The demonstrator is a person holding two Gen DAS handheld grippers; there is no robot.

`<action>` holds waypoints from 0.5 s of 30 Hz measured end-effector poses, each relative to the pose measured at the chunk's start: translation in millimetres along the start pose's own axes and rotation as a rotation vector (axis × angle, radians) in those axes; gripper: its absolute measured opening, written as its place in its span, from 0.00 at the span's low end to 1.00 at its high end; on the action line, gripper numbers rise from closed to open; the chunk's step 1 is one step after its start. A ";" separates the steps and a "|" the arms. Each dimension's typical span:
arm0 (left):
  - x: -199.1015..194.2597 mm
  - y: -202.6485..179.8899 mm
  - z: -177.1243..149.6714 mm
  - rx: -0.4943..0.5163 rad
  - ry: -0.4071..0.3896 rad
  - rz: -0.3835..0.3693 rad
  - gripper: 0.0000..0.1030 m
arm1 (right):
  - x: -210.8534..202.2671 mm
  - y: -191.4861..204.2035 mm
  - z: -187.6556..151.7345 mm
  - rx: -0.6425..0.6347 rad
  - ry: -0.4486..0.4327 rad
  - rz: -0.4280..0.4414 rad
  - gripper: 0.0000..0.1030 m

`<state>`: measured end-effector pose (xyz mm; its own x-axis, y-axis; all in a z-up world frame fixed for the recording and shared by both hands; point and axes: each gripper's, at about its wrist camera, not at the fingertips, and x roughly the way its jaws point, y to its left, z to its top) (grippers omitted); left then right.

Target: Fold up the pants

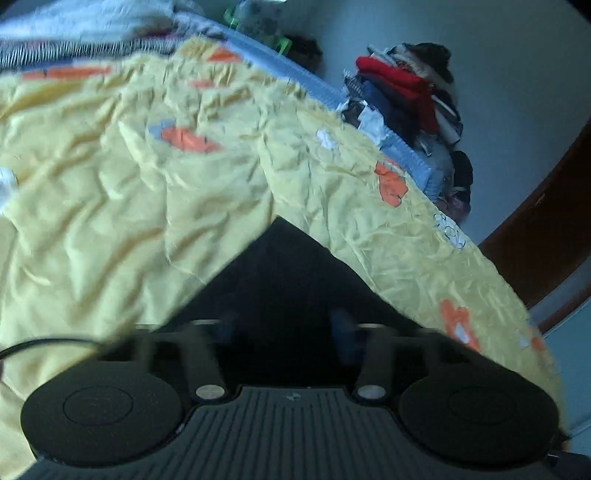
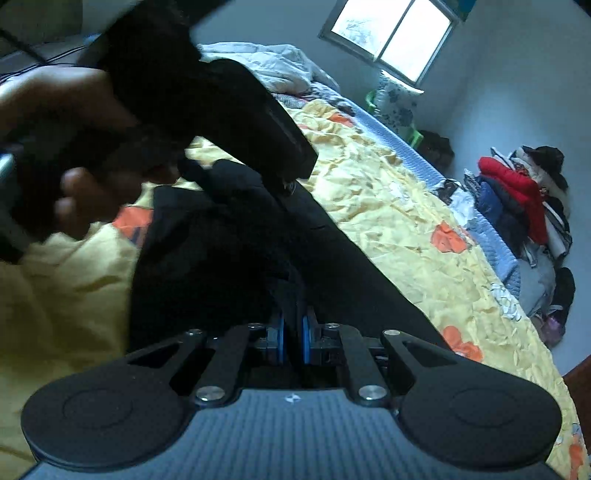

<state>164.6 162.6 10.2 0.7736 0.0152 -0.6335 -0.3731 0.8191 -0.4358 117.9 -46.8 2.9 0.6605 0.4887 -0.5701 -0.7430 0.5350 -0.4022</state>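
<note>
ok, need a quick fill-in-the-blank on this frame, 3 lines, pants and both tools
1. The pants lying on the bedspread are ____ in colour.
2. The right tool is shut on the ____.
3. The bedspread is ____ with orange patches.

Missing words: black; pants; yellow

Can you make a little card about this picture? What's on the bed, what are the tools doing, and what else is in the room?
On the bed: black pants lying on a yellow sheet with orange patches
Right tool: shut on the pants
Left tool: at the pants, grip too blurry to tell
By the wall: clothes pile with something red on it
Window: bright daylight
</note>
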 end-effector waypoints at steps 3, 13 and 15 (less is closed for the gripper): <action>-14.5 8.0 -5.5 0.046 -0.029 0.010 0.16 | -4.5 14.9 -2.4 -0.003 0.002 0.036 0.09; -32.0 16.4 -29.6 0.211 -0.054 0.097 0.16 | -2.7 42.7 -5.9 -0.013 0.020 0.106 0.09; -33.6 14.6 -31.1 0.221 -0.064 0.108 0.17 | -3.6 41.9 -5.5 0.005 0.018 0.103 0.09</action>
<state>117.3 156.2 5.2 0.7691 0.1398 -0.6237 -0.3394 0.9162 -0.2132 83.8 -29.9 -15.8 0.5784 0.5289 -0.6211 -0.8063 0.4860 -0.3371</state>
